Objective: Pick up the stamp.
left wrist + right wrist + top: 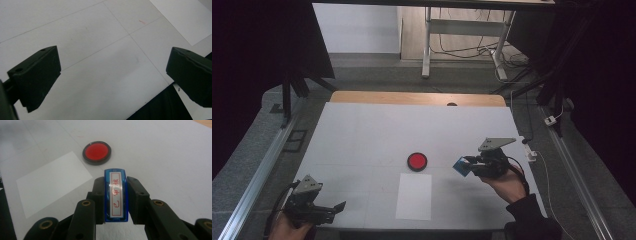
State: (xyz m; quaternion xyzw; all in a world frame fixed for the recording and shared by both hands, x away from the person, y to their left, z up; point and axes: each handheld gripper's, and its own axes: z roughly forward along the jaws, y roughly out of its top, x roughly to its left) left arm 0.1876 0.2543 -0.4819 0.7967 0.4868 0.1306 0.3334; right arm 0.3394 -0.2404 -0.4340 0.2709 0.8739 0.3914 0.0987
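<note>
Tabletop (362, 130): white surface, wooden strip along its far edge.
Paper sheet (414, 196): white, lying flat near the front edge, centre.
Left hand-held gripper (334, 209): near-left corner, jaws wide apart, nothing between them.
Right hand-held gripper (466, 163): right of centre, jaws clamped on the blue stamp (116, 195), held above the tabletop.
Red ink pad (417, 161): round, just beyond the sheet, left of the stamp.
</note>
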